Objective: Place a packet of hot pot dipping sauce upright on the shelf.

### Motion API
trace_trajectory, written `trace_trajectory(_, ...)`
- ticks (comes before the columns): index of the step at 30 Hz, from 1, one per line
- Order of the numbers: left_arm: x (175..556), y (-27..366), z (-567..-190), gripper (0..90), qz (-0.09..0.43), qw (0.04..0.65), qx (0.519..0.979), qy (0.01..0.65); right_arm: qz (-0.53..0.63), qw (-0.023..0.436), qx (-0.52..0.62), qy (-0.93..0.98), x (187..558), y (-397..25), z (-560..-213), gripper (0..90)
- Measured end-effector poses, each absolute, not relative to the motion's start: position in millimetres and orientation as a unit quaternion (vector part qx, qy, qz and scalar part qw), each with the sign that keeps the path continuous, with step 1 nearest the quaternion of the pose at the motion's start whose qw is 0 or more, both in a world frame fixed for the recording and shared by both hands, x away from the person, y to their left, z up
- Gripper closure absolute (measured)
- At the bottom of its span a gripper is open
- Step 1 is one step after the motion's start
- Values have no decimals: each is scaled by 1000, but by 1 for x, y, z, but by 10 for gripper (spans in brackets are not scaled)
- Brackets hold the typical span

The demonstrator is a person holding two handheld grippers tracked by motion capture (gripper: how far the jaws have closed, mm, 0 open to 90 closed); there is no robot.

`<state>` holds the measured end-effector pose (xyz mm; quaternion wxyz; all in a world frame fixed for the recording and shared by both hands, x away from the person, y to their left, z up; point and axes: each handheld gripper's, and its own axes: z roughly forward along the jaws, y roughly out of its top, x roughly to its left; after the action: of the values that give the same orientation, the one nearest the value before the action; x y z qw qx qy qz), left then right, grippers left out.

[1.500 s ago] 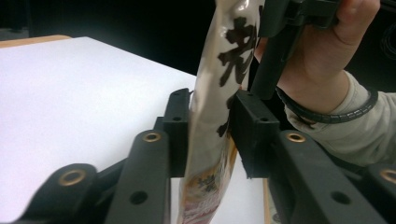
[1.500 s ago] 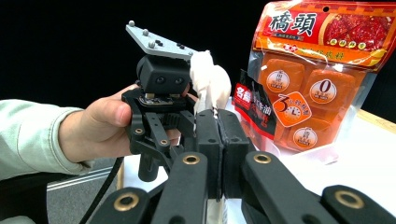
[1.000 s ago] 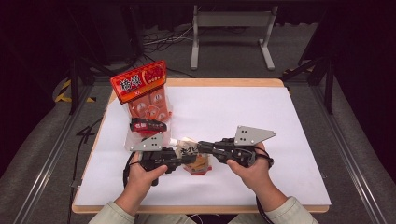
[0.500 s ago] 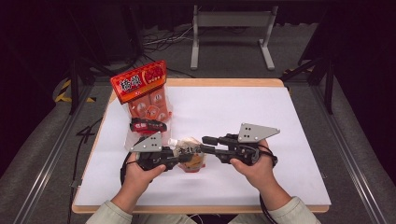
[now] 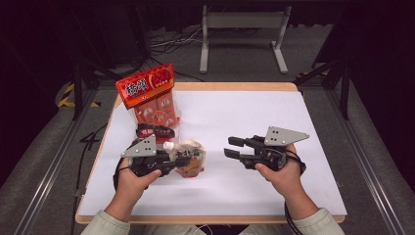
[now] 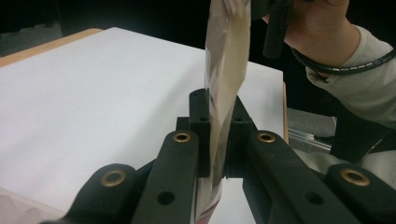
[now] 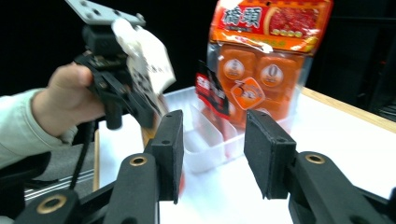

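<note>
Brown snack pouch (image 5: 190, 156) pinched in left gripper (image 6: 219, 140) jaws, just off the table | right gripper (image 5: 235, 147) jaws wide, empty | clear bin (image 7: 210, 135) waits beside; placement still ahead

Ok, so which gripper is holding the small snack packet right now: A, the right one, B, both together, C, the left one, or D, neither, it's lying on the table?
C: the left gripper has its jaws closed on the snack packet, while the right gripper sits apart from it with its jaws open and nothing between them.
</note>
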<state>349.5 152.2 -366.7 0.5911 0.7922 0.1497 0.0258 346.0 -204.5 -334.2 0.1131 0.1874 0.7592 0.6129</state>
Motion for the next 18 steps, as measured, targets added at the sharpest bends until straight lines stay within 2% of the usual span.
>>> trace_trajectory(18, 351, 185, -347, 854, 57, 584, 795, 154, 603, 137, 231, 751, 356, -236, -340, 582)
